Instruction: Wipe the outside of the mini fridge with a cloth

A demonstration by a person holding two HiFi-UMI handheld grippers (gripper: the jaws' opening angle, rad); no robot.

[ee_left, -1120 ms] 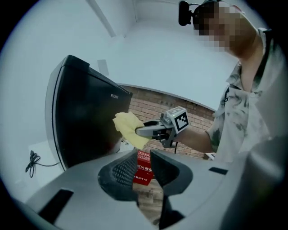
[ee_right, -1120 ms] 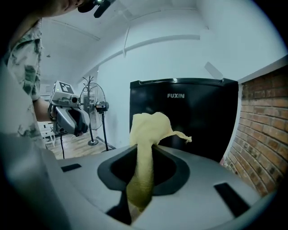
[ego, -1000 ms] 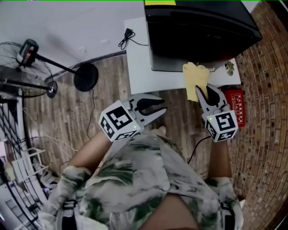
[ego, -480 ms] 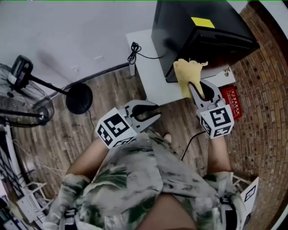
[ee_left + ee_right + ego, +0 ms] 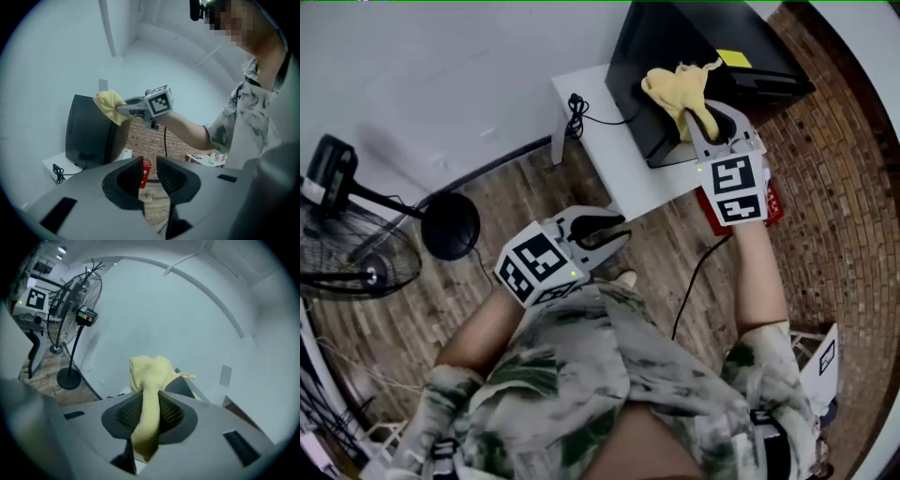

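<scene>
The black mini fridge (image 5: pixel 675 42) stands on a low white stand (image 5: pixel 623 183) against the wall. My right gripper (image 5: pixel 697 114) is shut on a yellow cloth (image 5: pixel 673 86), which is bunched against the fridge's upper front edge. In the right gripper view the cloth (image 5: pixel 147 376) hangs down between the jaws of the right gripper (image 5: pixel 149 413), with a dark corner of the fridge (image 5: pixel 182 384) behind it. My left gripper (image 5: pixel 602 230) hangs low in front of my body, away from the fridge. The left gripper (image 5: pixel 150 174) shows a narrow gap and holds nothing. That view also shows the fridge (image 5: pixel 89 133) and cloth (image 5: pixel 108 105).
A coiled black cable (image 5: pixel 576 105) lies on the stand beside the fridge. A red box (image 5: pixel 713 216) sits on the floor under my right arm. A standing fan (image 5: pixel 352 262) with a round base (image 5: pixel 450 225) is at the left. A brick surface (image 5: pixel 839 187) runs along the right.
My right gripper has carried the cloth up from the fridge's lower front to its upper front edge. The left gripper has barely moved.
</scene>
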